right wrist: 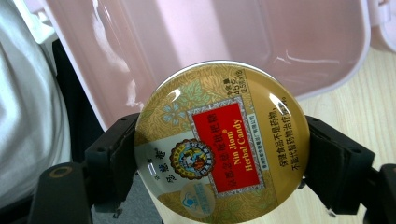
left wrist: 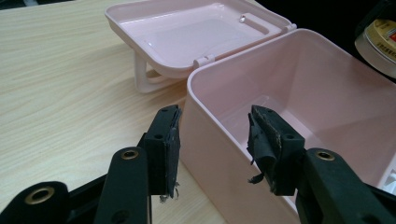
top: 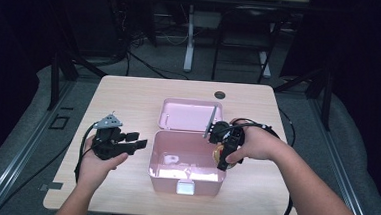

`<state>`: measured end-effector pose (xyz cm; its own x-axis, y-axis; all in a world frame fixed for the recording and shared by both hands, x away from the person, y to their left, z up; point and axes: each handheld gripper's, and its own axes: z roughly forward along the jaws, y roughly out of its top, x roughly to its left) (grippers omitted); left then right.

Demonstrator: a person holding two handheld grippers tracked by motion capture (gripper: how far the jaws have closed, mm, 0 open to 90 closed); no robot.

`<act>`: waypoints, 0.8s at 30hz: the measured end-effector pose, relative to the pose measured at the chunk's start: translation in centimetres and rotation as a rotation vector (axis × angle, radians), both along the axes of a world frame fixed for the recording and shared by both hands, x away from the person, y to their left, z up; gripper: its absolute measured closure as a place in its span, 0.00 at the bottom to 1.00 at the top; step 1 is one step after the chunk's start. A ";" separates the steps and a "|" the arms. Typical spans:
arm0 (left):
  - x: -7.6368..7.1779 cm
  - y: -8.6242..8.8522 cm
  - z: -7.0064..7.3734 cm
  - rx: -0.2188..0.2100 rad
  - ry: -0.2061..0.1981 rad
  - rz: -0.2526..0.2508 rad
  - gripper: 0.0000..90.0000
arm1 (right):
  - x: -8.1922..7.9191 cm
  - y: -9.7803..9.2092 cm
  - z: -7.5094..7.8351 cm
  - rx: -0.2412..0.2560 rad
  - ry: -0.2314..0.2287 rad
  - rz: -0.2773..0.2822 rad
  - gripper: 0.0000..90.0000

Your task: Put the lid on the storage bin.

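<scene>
While the right tongs (right wrist: pixel 219 172) clamp the round herbal candy tin (right wrist: pixel 222 140) across its width, one jaw on each side of the rim, the tin hangs over the right edge of the pink box (top: pixel 188 155), face toward the tongs' camera. Box cavity lies just beyond and to the inner side of the tin, so I'd judge the next move is a short shift inward, then down. No long axis to worry about: tin is a disc.

Left tongs (left wrist: pixel 215 135) are spread apart, holding nothing, straddling the box's left wall but not touching it.

Box is open, lid (top: pixel 190 115) flipped back flat behind it on the table (top: pixel 124 93). Inside: a small white object (top: pixel 175 160) near the front-left; can't tell what it is.
</scene>
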<state>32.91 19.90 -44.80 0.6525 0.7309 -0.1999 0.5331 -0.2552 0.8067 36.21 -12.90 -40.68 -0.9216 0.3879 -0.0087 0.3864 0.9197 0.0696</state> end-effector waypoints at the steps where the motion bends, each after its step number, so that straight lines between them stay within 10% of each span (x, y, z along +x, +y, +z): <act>1: 0.0 0.0 0.0 0.002 -0.002 -0.002 0.59 | 0.0 0.1 0.0 0.000 0.000 0.005 0.22; 24: 0.1 0.1 0.0 0.003 0.004 -0.007 0.59 | 0.2 2.2 -0.9 0.008 -0.021 0.113 0.22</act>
